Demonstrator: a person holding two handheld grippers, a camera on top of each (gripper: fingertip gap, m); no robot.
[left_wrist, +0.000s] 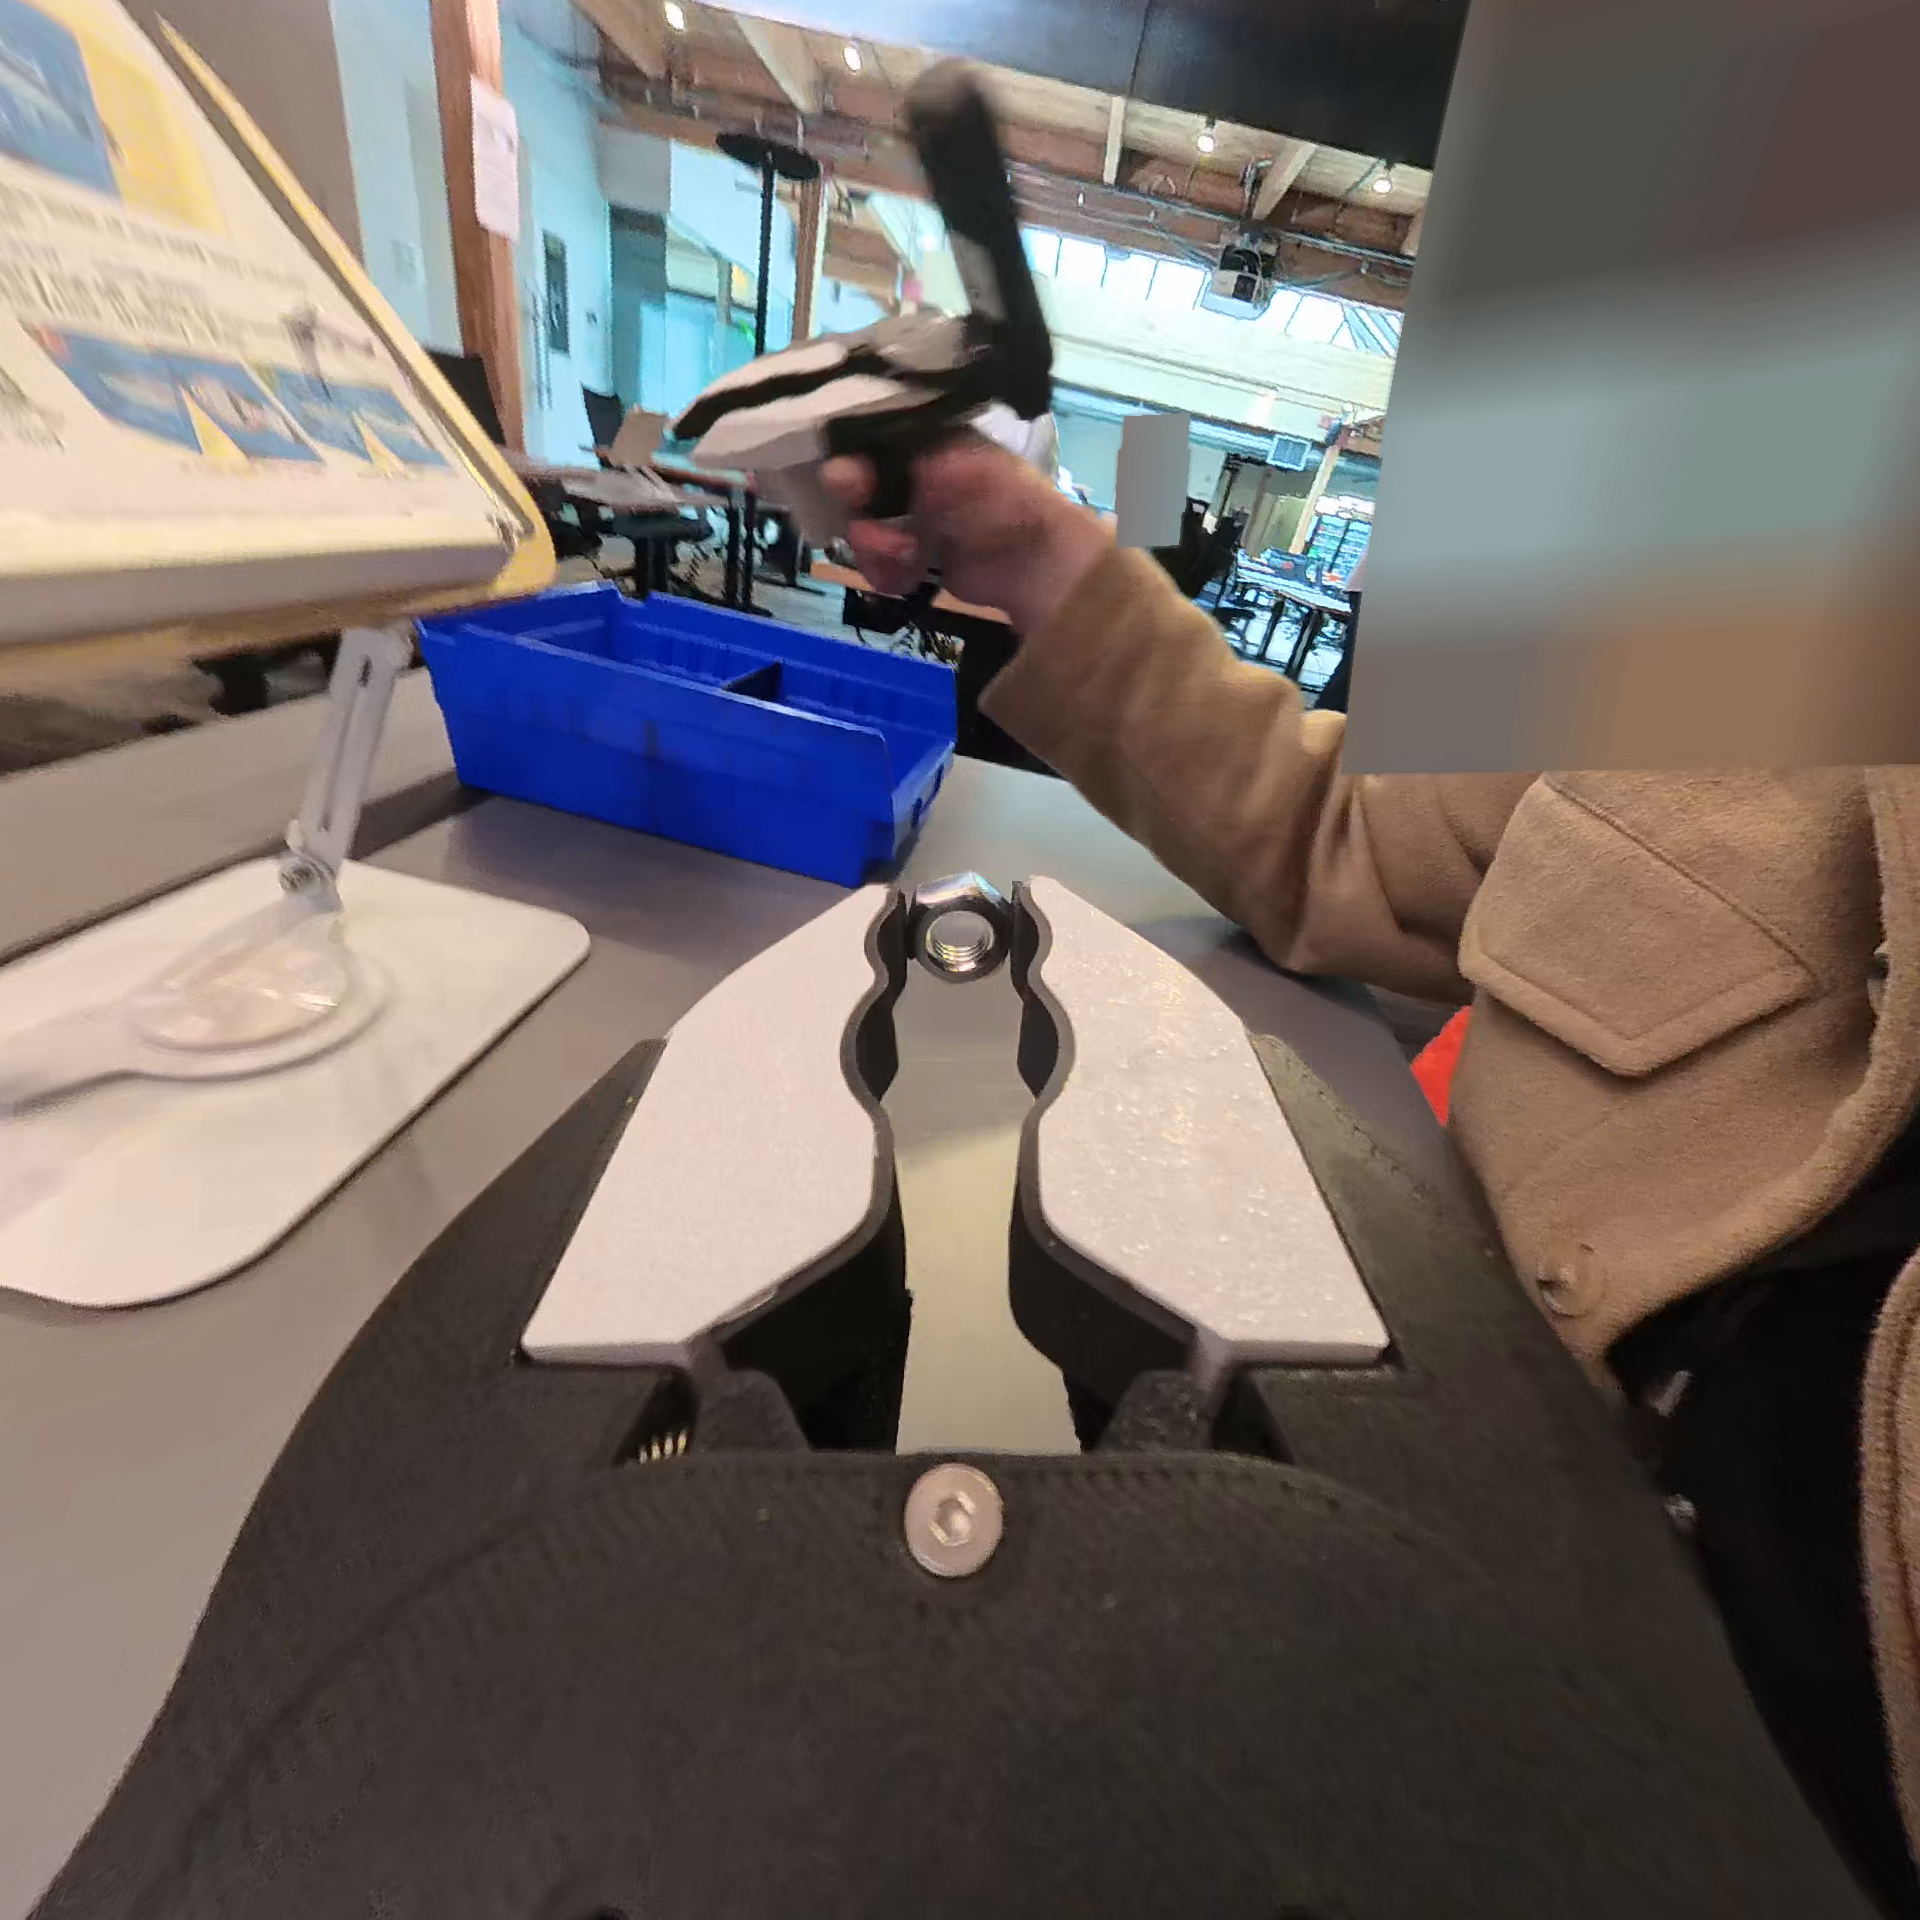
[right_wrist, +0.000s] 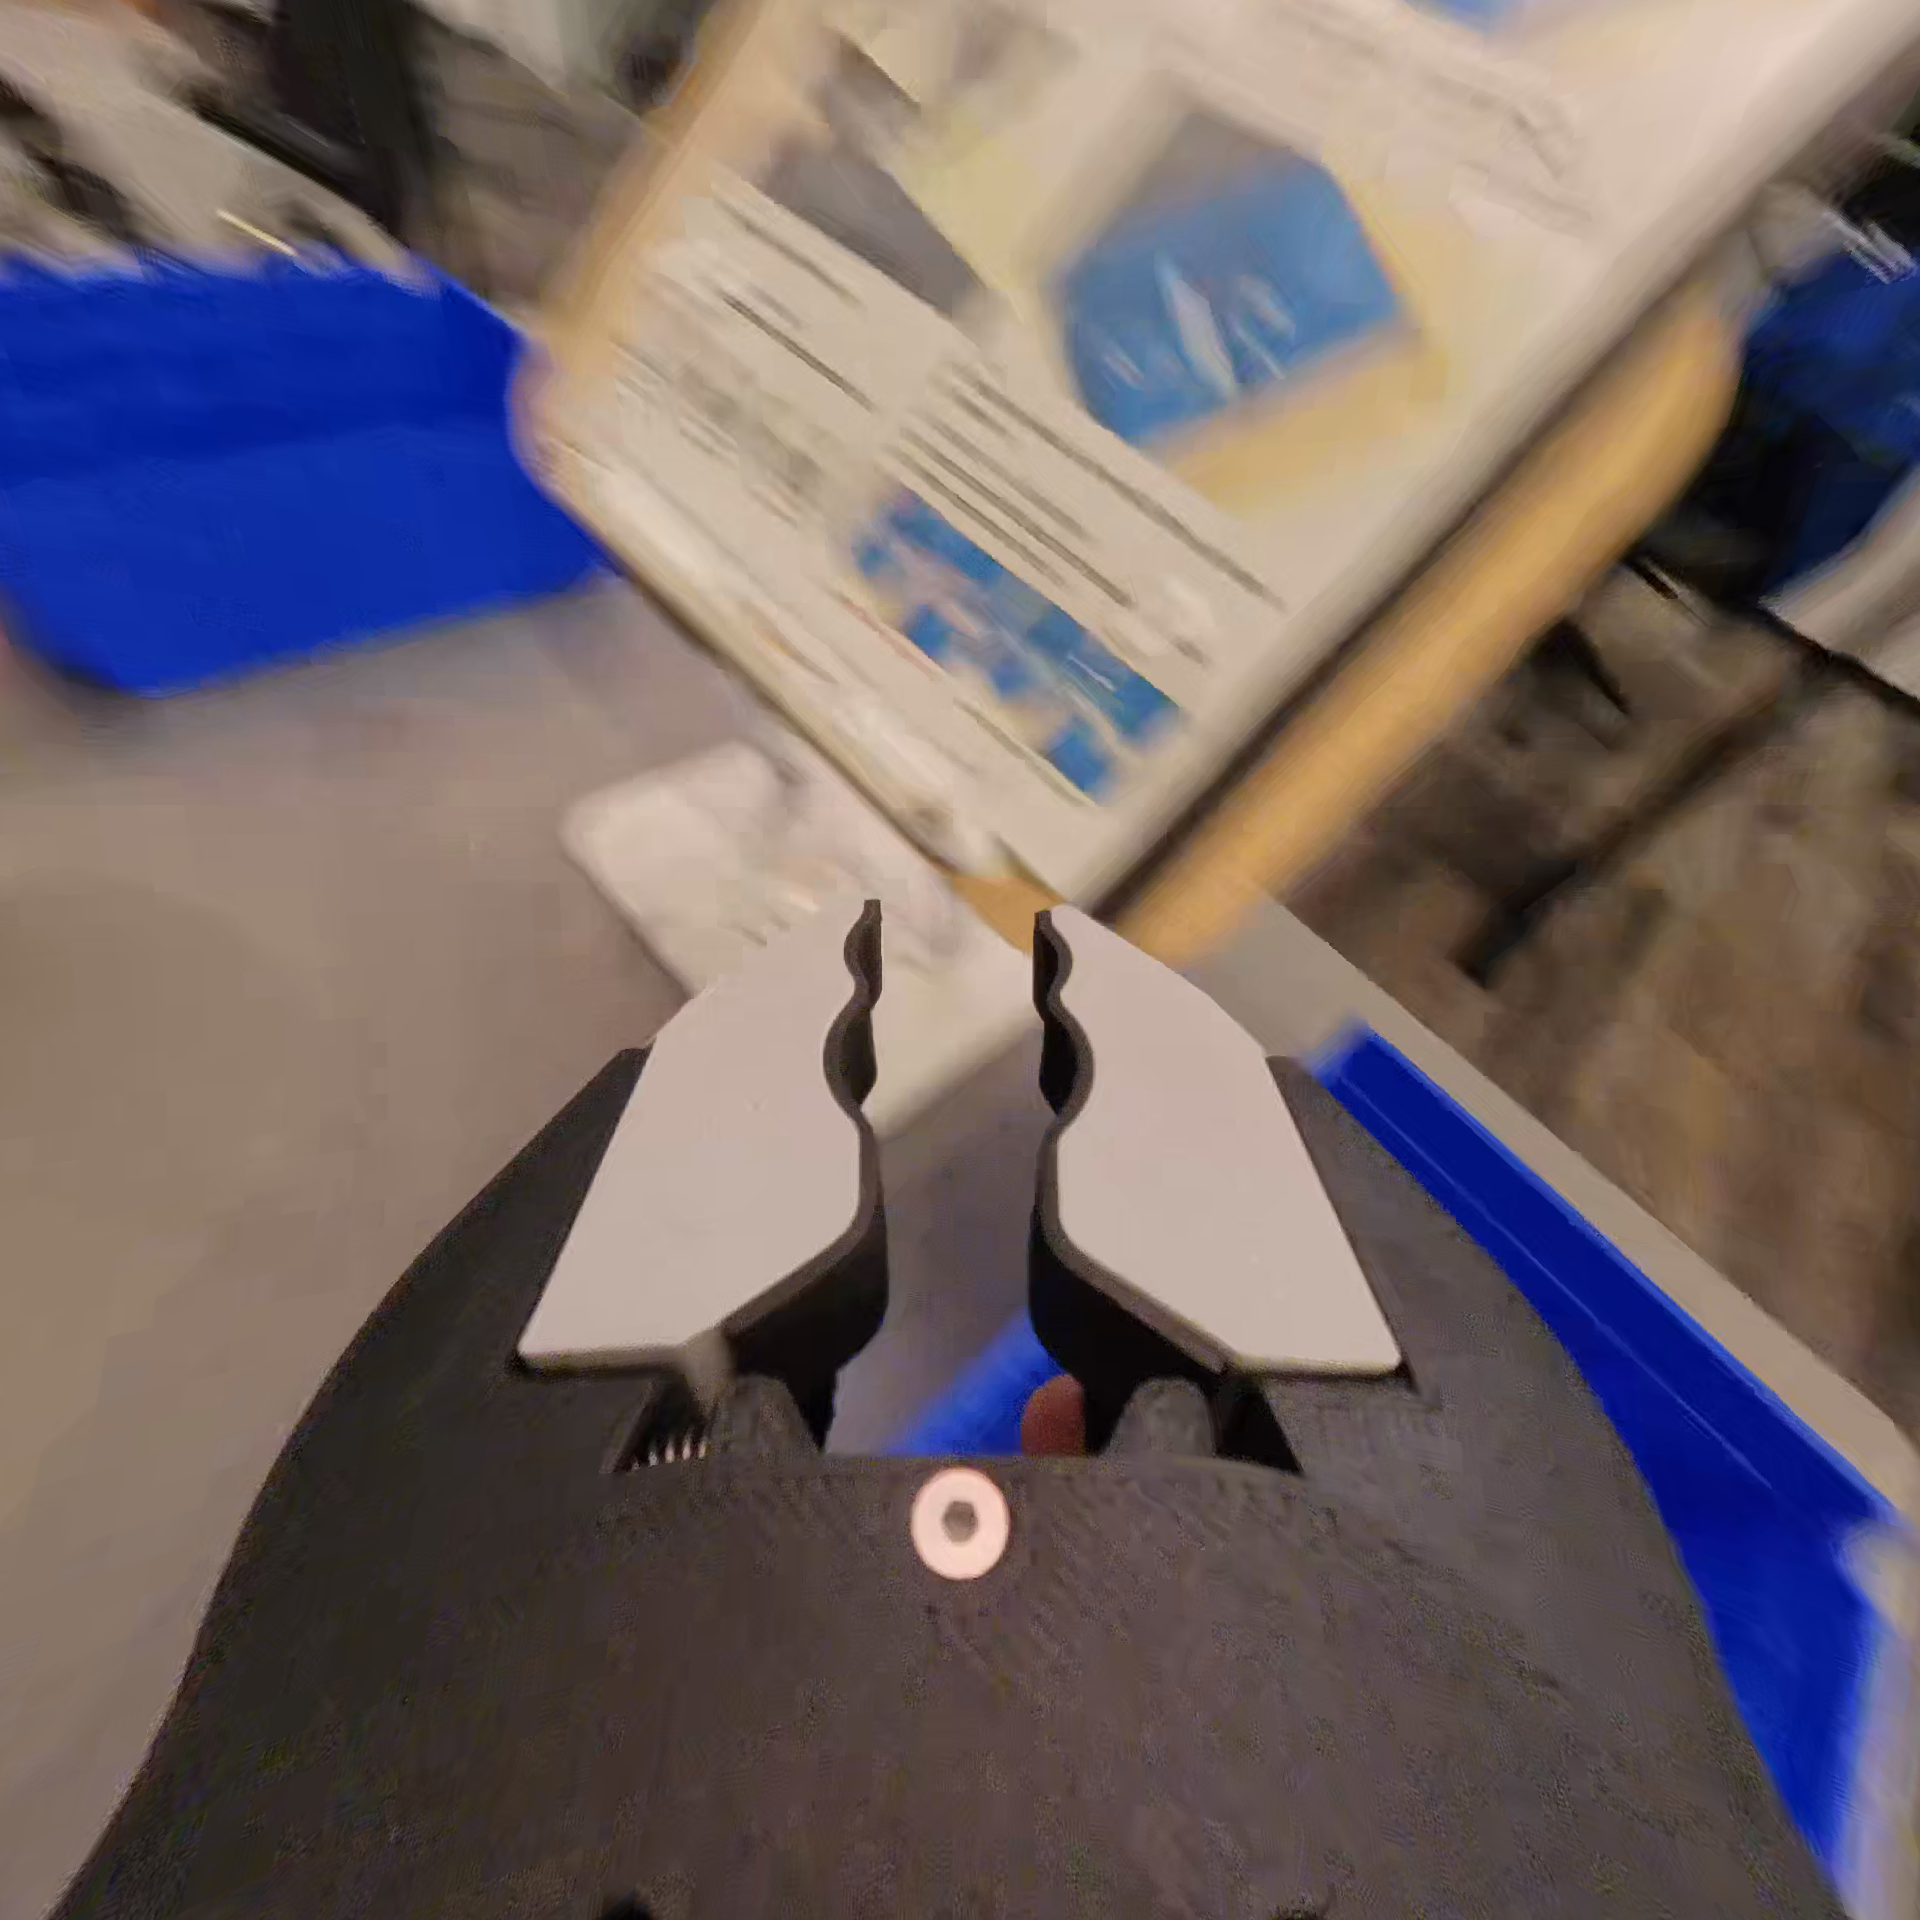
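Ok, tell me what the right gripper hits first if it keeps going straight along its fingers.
Most likely the tilted printed sheet on its stand: it fills the view just beyond the open, empty right gripper. The picture is badly blurred, so depth is uncertain; the stand's white base plate lies lower.

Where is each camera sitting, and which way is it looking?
Left wrist view: sits on the left gripper, looking forward past its jaws, shut on a hex nut, toward the blue bin, the right gripper, a hand and a tan sleeve.
Right wrist view: sits on the right gripper, jaws open and empty, looking down at the grey table; very blurred.
Both show the printed sheet on a stand and a blue bin.
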